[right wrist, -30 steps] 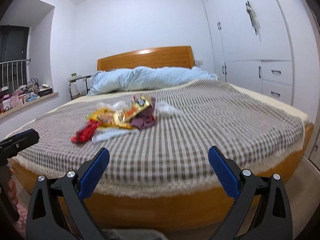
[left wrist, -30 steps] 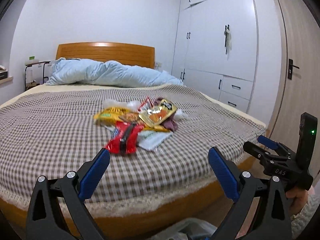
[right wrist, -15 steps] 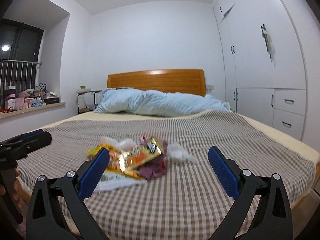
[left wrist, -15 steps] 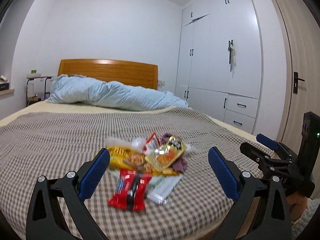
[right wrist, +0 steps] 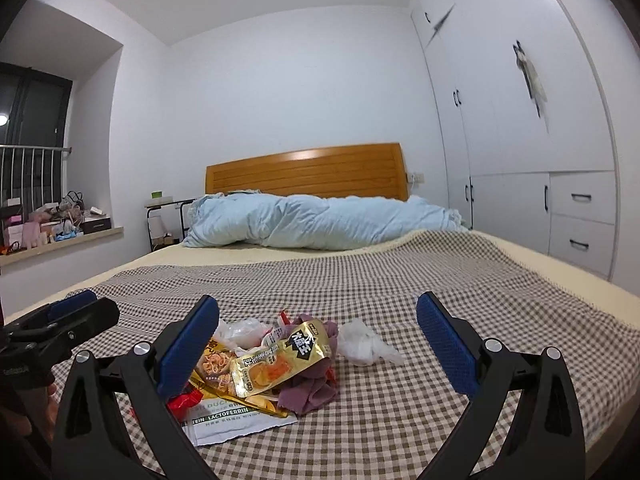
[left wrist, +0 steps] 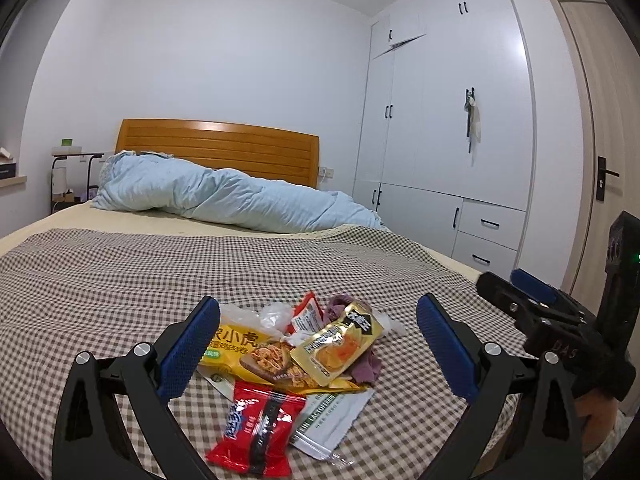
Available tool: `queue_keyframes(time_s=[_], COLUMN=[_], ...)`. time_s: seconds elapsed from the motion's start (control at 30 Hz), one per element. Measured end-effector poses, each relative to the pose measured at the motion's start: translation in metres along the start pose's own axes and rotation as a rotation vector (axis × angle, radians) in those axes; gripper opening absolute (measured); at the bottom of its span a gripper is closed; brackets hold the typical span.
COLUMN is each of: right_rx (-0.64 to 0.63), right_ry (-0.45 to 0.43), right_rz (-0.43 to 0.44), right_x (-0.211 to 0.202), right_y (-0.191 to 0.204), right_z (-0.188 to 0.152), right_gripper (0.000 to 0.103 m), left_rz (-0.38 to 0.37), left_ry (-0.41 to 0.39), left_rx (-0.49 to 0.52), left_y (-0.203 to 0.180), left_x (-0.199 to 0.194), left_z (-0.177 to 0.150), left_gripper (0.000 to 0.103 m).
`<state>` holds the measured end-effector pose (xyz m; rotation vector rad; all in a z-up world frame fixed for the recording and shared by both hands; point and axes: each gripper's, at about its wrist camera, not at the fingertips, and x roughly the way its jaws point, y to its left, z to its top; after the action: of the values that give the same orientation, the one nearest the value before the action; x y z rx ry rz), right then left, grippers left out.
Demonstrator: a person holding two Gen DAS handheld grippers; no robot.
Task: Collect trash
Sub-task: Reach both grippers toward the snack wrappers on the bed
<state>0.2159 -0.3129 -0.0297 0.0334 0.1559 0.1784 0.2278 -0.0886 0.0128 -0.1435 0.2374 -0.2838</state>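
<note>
Trash pile [left wrist: 296,364] lies on the checked bedspread [left wrist: 100,280] near the foot of the bed, with the gold snack pouch [left wrist: 340,346] on top, the red wrapper [left wrist: 256,428] nearest the edge and the crumpled white tissue [right wrist: 366,342] just beside the pile. Left gripper [left wrist: 318,346], fingers wide apart and empty, frames the pile. Right gripper [right wrist: 318,346], likewise spread and empty, has the pile towards its left finger.
</note>
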Motion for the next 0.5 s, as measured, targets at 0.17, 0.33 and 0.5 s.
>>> queue_keyframes(time_s=[0.17,0.33,0.5], right_rx=[-0.013,0.046,0.070], right_ry=[-0.006,0.020,0.048], right_rz=[-0.045,-0.043,-0.020], right_x=[-0.002,0.008,0.014], right_y=[0.003,0.002,0.009], right_z=[-0.005,-0.010,-0.014], right_gripper=[0.095,0.095,0.095], left_rz=[0.035,0.044,0.028], left_ry=[-0.013,0.010,0.035], left_rx=[-0.009,-0.036,-0.060], left_y=[0.011,0.017,0.018], left_x=[0.001,0.010,0.015], left_z=[-0.005,-0.013,-0.018], left_gripper=[0.095,0.095,0.095])
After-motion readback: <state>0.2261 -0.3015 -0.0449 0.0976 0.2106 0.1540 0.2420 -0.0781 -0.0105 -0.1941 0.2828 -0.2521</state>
